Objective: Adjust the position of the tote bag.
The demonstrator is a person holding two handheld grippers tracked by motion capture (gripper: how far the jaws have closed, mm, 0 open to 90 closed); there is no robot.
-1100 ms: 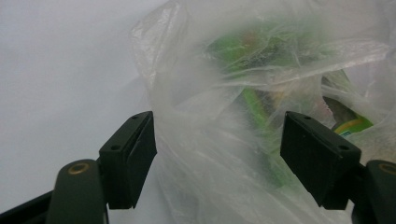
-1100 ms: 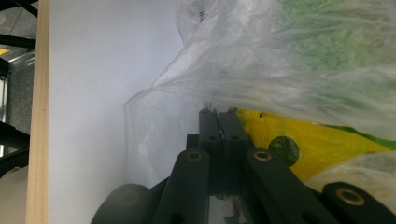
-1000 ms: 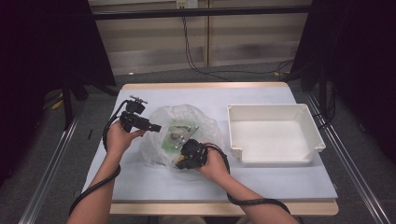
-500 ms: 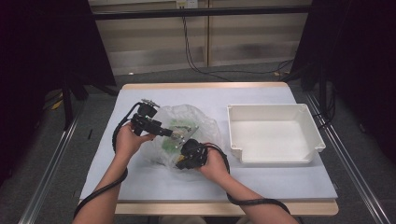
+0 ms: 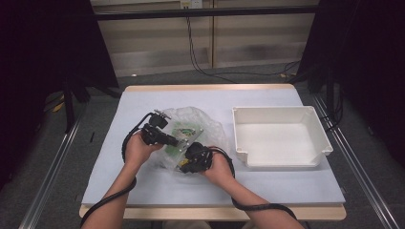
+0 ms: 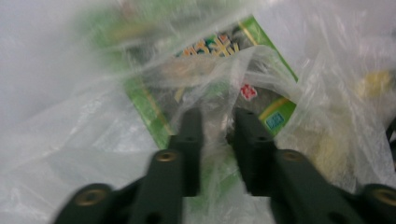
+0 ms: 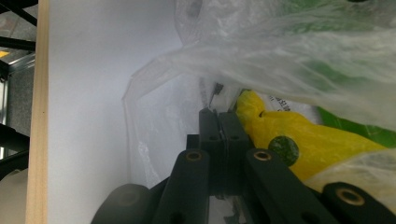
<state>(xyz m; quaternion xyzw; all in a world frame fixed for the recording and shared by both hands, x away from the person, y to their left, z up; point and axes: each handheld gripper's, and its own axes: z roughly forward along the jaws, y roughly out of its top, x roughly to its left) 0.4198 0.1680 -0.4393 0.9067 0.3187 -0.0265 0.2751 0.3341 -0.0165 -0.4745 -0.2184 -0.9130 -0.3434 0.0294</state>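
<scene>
We work at one table (image 5: pixel 305 186), where one empty white tray (image 5: pixel 279 136) sits right of one clear plastic bag (image 5: pixel 200 121). Inside it we count one green packet (image 6: pixel 261 100) and one yellow packet (image 7: pixel 289 140). Our left gripper (image 5: pixel 167 138) has just been closing, film bunched between its jaws; our right gripper (image 5: pixel 191 160) is clenched on the bag's film.

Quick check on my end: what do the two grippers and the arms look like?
Both the left gripper and the right gripper are black, each with two flat, straight jaws and brass-coloured pivot pins at the linkages. A thick black cable trails from each, looping back along the forearm. The forearms are bare; no sleeves show.
</scene>
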